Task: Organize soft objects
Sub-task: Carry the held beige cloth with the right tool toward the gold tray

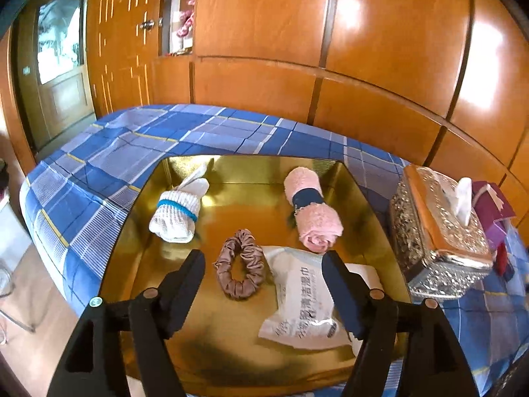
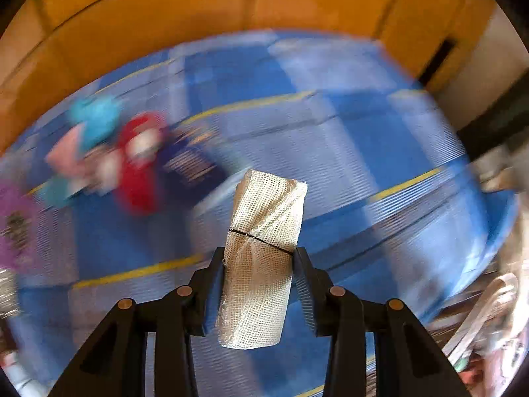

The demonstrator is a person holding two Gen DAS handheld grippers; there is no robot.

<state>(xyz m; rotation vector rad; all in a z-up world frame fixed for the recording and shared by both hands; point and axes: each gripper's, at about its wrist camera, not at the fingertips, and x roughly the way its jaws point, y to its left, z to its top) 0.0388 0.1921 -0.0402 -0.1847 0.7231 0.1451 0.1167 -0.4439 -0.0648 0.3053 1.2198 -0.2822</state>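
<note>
So the left tool (image 1: 263, 284) is spread wide with nothing pinched in it, hanging over the near half of a gold tray (image 1: 231, 357). Right between its tips lies a brown scrunchie (image 1: 240, 264) on the tray floor, and just beside that, under the right-hand tip, a white wet-wipes packet (image 1: 299, 301). Further in, a rolled white sock with a blue band (image 1: 178, 211) sits near the left wall and a rolled pink towel with a dark band (image 1: 312, 213) near the right wall, well apart from each other. There's a decent patch of bare gold in the near left corner and down the middle between the two rolls.

The tray rests on a bed with a blue plaid sheet (image 1: 109, 165); the bed edge drops off on the left, with floor below, and wood panelling closes in behind. Just off the tray's right rim stands a silver tissue box (image 1: 439, 231) with a tissue poking up.

The right tool (image 2: 258, 261) is pinching a rolled cream mesh cloth (image 2: 261, 258) across its middle, right by its thin black tie, above the same plaid sheet. That view's badly blurred; there's a heap of coloured soft stuff (image 2: 132, 162) off to the left, can't tell what each piece is.
</note>
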